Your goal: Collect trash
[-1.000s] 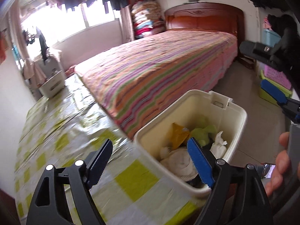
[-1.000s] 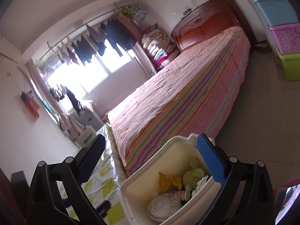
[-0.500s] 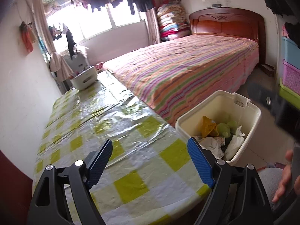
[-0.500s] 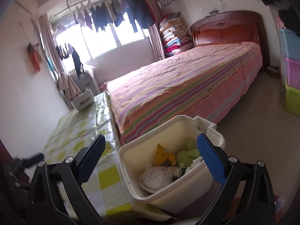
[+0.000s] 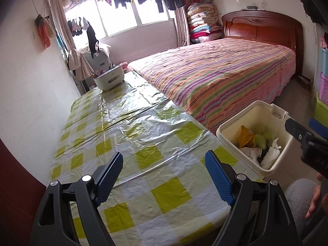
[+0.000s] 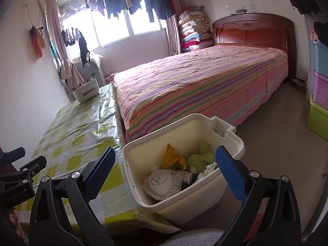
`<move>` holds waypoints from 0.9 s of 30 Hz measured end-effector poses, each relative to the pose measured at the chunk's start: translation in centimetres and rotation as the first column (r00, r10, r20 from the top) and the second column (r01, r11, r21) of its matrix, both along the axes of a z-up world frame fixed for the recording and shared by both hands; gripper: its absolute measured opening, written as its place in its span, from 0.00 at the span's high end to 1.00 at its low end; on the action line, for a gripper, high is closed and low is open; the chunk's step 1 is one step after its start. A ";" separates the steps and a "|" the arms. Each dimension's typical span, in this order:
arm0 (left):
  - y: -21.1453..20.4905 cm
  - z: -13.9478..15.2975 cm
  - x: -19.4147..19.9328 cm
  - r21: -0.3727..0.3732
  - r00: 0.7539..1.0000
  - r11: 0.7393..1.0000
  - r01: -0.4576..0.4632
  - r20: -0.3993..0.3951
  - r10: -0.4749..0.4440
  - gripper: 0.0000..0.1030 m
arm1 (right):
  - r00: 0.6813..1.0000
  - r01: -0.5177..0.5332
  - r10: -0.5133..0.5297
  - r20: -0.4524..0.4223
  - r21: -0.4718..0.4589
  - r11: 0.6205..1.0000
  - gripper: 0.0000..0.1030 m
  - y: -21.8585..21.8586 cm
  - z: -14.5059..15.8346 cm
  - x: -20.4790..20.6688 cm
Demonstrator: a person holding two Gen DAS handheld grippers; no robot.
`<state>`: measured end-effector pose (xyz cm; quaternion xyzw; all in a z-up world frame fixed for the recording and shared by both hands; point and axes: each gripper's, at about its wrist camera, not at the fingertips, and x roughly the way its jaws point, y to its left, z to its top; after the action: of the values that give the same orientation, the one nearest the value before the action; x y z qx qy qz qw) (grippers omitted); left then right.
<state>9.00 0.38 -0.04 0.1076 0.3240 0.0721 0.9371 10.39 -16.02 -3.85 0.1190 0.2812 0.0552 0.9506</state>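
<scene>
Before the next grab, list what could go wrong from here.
1. The trash bin stands tight against the table edge, so a sweep by the open right gripper might tip it.
2. The glossy, wrinkled tablecloth may snag or drag under the open left gripper.
3. The white caddy could be mistaken for trash.

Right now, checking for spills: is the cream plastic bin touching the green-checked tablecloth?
Cannot tell. In the right wrist view the cream plastic bin overlaps the green-checked tablecloth edge, showing neither contact nor gap plainly.

bin [image 6: 229,143] bottom hidden under trash, far tray's [image 5: 109,79] contents too small to tell
</scene>
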 end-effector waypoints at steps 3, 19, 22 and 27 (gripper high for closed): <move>0.3 0.1 0.0 -0.002 1.000 1.000 -0.001 0.004 0.001 0.23 | 1.000 0.001 -0.001 -0.004 0.004 1.000 0.06 0.1 0.5 0.0; 1.7 0.4 1.0 -0.015 1.000 1.000 -0.003 -0.010 0.003 0.23 | 0.999 -0.036 0.035 -0.025 -0.013 0.999 0.06 1.8 0.9 1.6; 1.7 0.5 1.0 -0.018 1.000 1.000 0.002 -0.007 -0.002 0.23 | 0.999 -0.043 0.042 -0.028 -0.019 0.999 0.06 1.9 1.0 1.7; 2.0 0.8 1.3 -0.024 1.000 1.000 0.003 -0.002 -0.003 0.23 | 0.998 -0.045 0.044 -0.041 -0.019 0.999 0.06 1.9 1.0 1.9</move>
<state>10.26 2.38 0.78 0.0967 0.3256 0.0667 0.9382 12.29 -14.13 -2.82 0.1043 0.3034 0.0711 0.9445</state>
